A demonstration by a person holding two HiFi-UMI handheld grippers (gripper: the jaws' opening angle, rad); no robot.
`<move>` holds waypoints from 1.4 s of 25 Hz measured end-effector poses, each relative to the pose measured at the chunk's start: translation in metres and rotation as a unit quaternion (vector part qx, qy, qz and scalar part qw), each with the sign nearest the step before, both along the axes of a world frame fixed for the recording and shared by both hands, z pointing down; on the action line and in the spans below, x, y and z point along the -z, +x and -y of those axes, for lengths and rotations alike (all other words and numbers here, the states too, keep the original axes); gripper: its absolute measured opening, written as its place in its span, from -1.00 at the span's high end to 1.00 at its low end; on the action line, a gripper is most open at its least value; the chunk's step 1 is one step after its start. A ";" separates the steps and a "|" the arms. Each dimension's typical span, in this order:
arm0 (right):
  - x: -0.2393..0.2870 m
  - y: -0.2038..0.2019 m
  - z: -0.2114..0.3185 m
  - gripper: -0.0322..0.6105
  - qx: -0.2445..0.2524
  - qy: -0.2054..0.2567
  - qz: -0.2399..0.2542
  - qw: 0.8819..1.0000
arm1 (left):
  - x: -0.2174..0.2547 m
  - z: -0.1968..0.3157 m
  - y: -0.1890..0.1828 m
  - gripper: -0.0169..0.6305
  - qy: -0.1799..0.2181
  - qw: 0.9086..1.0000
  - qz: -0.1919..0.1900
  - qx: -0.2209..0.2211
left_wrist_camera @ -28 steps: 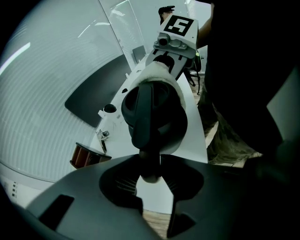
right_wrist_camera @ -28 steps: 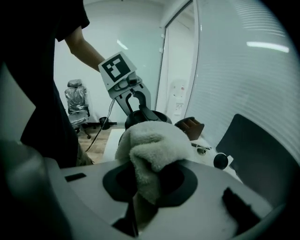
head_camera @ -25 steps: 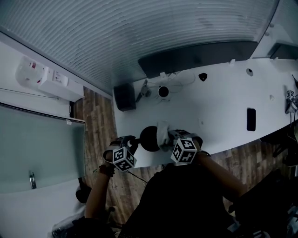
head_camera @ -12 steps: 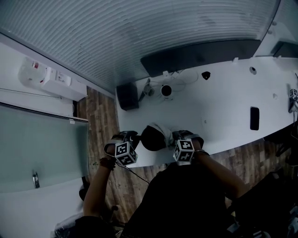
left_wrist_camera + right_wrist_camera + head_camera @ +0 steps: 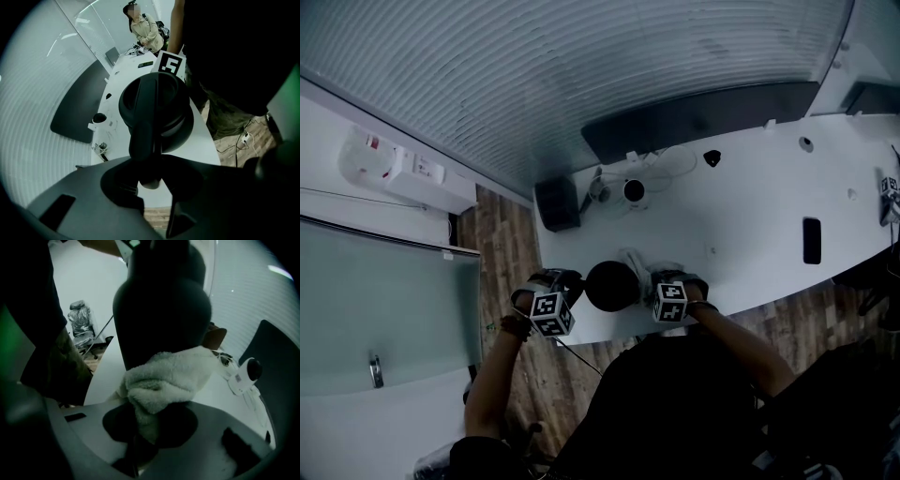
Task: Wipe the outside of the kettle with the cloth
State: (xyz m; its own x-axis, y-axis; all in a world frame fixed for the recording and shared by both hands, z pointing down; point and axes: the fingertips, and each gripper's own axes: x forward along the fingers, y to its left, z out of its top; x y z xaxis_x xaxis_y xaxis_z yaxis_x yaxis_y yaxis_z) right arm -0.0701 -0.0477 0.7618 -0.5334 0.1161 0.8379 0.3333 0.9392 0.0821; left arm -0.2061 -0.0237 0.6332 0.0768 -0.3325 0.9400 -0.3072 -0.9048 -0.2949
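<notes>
At the near edge of the white worktop [image 5: 750, 216], low centre of the head view, the black kettle [image 5: 612, 286] stands upright between the two claws. The left claw [image 5: 152, 197] comes in from the left, and its own camera tells the story: the kettle's handle [image 5: 143, 140] runs straight down into the gap. The jaws have just been closing and look pinched onto that handle, a steadying hold by my reading.

Over on the right, the right claw [image 5: 143, 437] is clamped on a bunched white cloth [image 5: 164, 378]. That fluffy wad spills out ahead of the jaws and presses against the lower part of the kettle's dark rounded wall, mid-frame in the right gripper view.

So we're in the wiping itself: cloth on the body, kettle braced. From above, the cloth shows at the kettle's upper right side. Nothing in the dark surface lets me tell wiped from unwiped, so how much is left is anyone's guess.

Next move calls for a sweep of the cloth along the curve of the wall. Pressure must be light enough that the kettle doesn't skid toward the worktop's edge, just beside it at the bottom. The left hold needs to be firm on the handle, and a turn of the kettle would bring fresh wall round to the cloth.
</notes>
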 end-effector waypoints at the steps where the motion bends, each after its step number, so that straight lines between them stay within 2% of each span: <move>1: 0.012 0.006 0.005 0.70 -0.017 -0.006 0.021 1.000 | 0.001 0.000 0.001 0.56 0.001 1.000 -0.006 -0.005; 4: 0.068 0.022 0.021 0.70 -0.048 -0.022 0.105 0.993 | 0.000 0.003 -0.002 0.57 0.008 1.000 -0.010 -0.023; 8: 0.147 0.010 0.030 0.70 -0.011 -0.002 0.208 0.978 | 0.000 0.015 -0.003 0.57 0.012 0.998 0.001 -0.062; 10: 0.173 -0.011 0.026 0.70 0.013 0.015 0.229 0.973 | -0.001 0.022 -0.003 0.58 0.002 0.996 0.010 -0.090; 14: 0.173 -0.035 0.019 0.70 0.058 0.063 0.176 0.981 | 0.000 0.030 0.001 0.59 -0.022 0.989 0.028 -0.145; 17: 0.155 -0.033 0.018 0.70 0.065 0.068 0.143 0.985 | 0.000 0.030 0.003 0.59 -0.030 0.985 0.034 -0.169; 24: 0.139 -0.027 0.025 0.70 0.022 0.046 0.139 0.989 | 0.000 0.030 0.004 0.60 -0.032 0.984 0.027 -0.174; 29: 0.097 -0.020 0.031 0.70 0.040 0.073 0.077 0.994 | 0.002 0.032 0.004 0.60 -0.039 0.982 0.029 -0.183; 35: 0.021 -0.016 0.019 0.70 0.035 0.049 -0.012 0.998 | -0.002 0.023 0.007 0.61 -0.047 0.980 0.033 -0.192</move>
State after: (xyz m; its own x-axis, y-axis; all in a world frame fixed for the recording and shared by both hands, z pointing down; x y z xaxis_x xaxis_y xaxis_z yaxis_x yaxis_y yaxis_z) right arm -0.0865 -0.0670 0.7411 -0.5072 0.0693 0.8590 0.4013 0.9011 0.1642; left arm -0.1994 -0.0467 0.6348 0.1167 -0.2020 0.9724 0.0781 -0.9742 -0.2117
